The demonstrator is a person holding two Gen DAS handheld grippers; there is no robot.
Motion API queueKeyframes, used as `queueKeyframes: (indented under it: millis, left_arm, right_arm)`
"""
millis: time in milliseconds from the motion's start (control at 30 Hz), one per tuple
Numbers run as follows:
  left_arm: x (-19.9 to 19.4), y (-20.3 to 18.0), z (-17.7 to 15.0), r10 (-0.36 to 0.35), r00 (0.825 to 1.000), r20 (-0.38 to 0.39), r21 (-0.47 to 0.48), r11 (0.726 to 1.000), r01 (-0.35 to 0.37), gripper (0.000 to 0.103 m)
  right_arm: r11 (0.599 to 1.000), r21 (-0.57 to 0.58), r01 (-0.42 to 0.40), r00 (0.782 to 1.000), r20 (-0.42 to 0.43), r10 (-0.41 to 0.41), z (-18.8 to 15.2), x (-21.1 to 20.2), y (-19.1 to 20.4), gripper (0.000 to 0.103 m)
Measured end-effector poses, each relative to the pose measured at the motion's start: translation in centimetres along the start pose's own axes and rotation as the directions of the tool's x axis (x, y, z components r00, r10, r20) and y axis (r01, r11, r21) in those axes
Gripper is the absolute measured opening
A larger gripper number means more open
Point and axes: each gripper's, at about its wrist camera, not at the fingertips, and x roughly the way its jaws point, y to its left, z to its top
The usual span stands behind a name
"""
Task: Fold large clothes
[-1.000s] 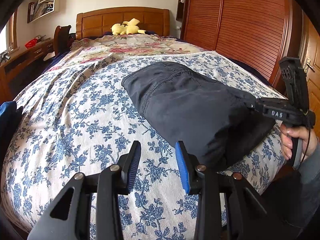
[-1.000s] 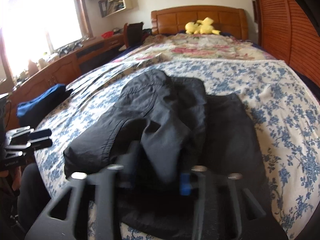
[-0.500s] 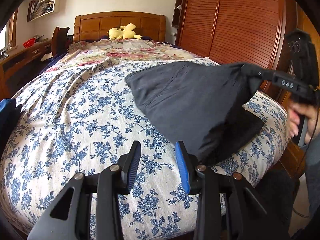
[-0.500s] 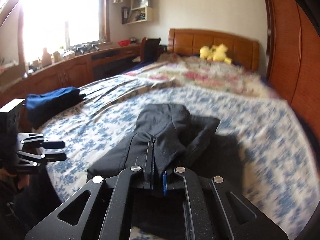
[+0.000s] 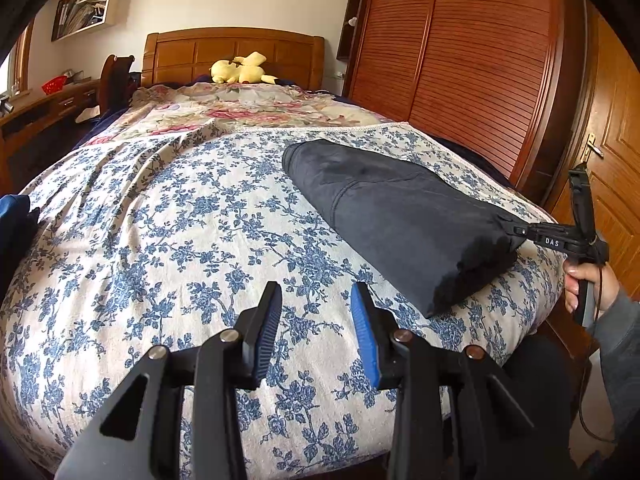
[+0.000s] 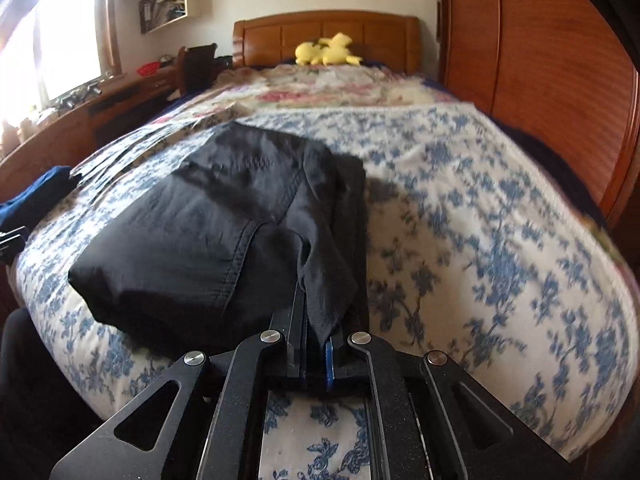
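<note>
Dark garment (image 5: 404, 216) lies folded on the floral bedspread (image 5: 168, 224), its near right corner pinched by the right gripper (image 6: 318, 332), while the left gripper (image 5: 316, 320) hovers part-open, empty

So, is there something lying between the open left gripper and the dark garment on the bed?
Nothing visible. Only bare floral bedspread separates the left gripper, jaws open and empty, from the dark garment, whose near corner the right gripper is shut on.

blue cloth (image 6: 38, 196) at 9 o'clock is getting cut off by the edge, bedspread (image 6: 500, 240) at 3 o'clock is blurring out
</note>
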Motion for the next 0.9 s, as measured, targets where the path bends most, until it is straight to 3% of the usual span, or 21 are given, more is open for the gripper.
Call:
queueKeyframes:
  millis: [100, 233, 400, 700, 900]
  left_arm:
    - [-0.3, -0.4, 0.0, -0.011, 1.0, 0.003, 0.009, 1.0, 0.011, 0.034]
    - [-0.5, -0.9, -0.1, -0.019, 1.0, 0.007, 0.022, 1.0, 0.019, 0.034]
    - [-0.4, -1.0, -0.1, -0.02, 1.0, 0.007, 0.02, 1.0, 0.02, 0.034]
    - [-0.3, -0.4, -0.3, -0.009, 1.0, 0.004, 0.008, 1.0, 0.009, 0.034]
    - [-0.3, -0.2, -0.4, -0.005, 1.0, 0.002, 0.006, 1.0, 0.005, 0.034]
  right_arm:
    - [0.999, 0.001, 0.035, 0.999, 0.018, -0.035, 0.7, -0.8, 0.2, 0.012]
    - [0.993, -0.01, 0.12, 0.99, 0.068, -0.119, 2.7, -2.8, 1.0, 0.052]
    - [0.991, -0.098, 0.094, 0.988, 0.128, -0.081, 5.2, -3.8, 3.5, 0.058]
    - [0.97, -0.209, -0.125, 0.989, 0.05, 0.138, 5.9, 0.5, 12.1, 0.058]
    - [0.957, -0.241, -0.159, 0.987, -0.012, 0.161, 5.2, 3.1, 15.1, 0.058]
